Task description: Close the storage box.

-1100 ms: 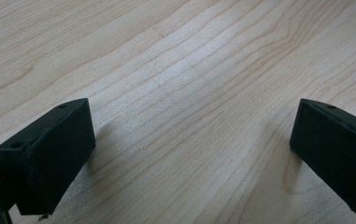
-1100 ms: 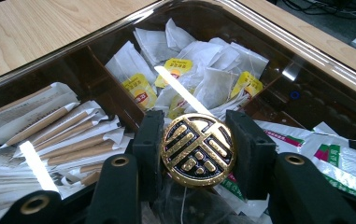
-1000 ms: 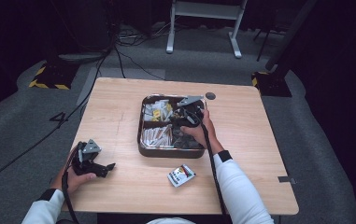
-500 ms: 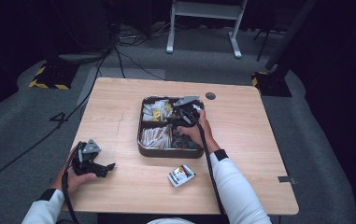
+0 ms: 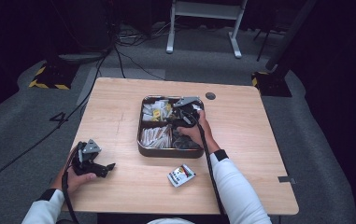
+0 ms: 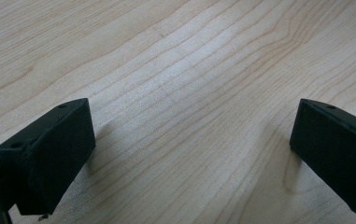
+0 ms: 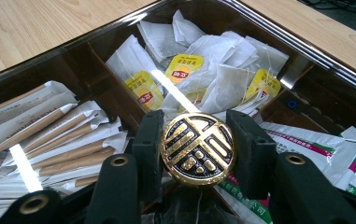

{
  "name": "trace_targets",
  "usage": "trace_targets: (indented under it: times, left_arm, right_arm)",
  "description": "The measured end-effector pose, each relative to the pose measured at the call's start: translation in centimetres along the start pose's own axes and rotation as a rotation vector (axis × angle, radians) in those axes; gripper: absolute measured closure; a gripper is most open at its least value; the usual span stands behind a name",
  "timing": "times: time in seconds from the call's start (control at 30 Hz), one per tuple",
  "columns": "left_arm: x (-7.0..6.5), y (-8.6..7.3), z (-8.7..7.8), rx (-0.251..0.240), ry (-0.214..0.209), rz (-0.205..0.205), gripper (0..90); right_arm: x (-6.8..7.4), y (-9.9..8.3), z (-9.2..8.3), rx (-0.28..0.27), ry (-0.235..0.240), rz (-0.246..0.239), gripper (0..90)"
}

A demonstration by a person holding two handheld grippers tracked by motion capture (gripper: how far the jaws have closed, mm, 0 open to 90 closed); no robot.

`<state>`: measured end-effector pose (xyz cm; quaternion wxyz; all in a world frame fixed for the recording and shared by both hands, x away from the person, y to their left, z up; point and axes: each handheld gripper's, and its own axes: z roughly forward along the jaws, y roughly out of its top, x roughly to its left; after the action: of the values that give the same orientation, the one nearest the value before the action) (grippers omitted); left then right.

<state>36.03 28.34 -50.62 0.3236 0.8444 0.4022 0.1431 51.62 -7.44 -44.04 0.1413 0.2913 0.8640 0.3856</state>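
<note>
round gold-and-black embossed knob (image 7: 198, 149), lower centre of the right gripper view, over the dark compartmented tray (image 7: 96, 60) of tea bags. likely rigid, smooth metal, slippery; best pinched across its rim. right gripper (image 7: 198, 151) half-closed, pads clamping it. left gripper (image 6: 192, 154) wide open, empty.

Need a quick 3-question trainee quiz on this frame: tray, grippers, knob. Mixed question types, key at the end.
1. True or false: the left gripper holds a tea bag.
2. What do the right gripper jaws close on? A) a paper stick B) the round gold knob C) the small packet on the table
3. Which compartment of the tray holds the yellow-tagged tea bags: the near one or the far one, in the right gripper view?

Key: 1 false, its jaws stand open over bare wood; 2 B; 3 the far one.
</note>
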Motion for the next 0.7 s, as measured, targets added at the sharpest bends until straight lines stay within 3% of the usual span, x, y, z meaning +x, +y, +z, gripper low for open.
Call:
trace_targets:
  times: [0.27,0.43,0.7]
  left_arm:
    - [0.0,0.0,0.0,0.0,0.0,0.0,0.4]
    - [0.0,0.0,0.0,0.0,0.0,0.0,0.4]
    - [0.0,0.0,0.0,0.0,0.0,0.0,0.4]
  right_arm:
    - [-0.1,-0.1,0.0,-0.007,0.006,0.009,58.4]
    - [0.0,0.0,-0.2,-0.011,0.028,0.011,50.9]
    - [-0.2,0.1,-1.0,-0.008,0.018,0.014,44.1]
